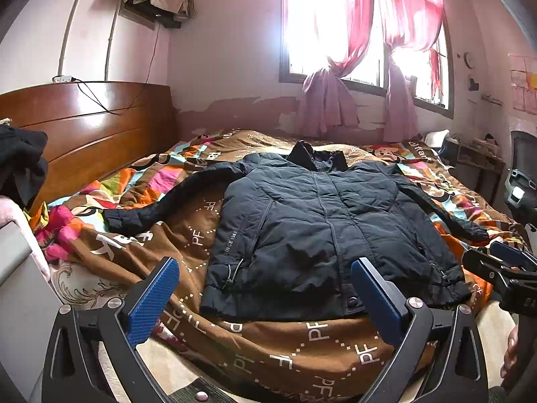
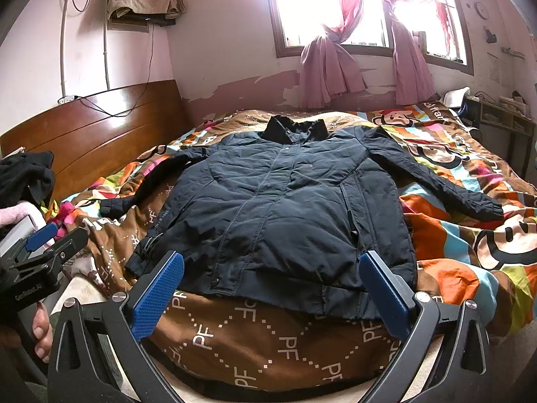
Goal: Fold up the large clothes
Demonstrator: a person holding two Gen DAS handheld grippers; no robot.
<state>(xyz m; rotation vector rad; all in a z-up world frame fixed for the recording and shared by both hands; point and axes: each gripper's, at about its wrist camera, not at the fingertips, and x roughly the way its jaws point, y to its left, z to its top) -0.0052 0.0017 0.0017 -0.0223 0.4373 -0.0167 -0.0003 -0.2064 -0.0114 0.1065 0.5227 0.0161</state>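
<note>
Both grippers, left gripper (image 1: 265,297) and right gripper (image 2: 272,288), gape empty; jacket (image 2: 285,208) lies flat, collar toward twelve o'clock, hem toward six.

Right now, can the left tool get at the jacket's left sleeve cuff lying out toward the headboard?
Probably yes: the left tool is open and empty, and the sleeve cuff lies flat on the quilt with nothing over it.
</note>
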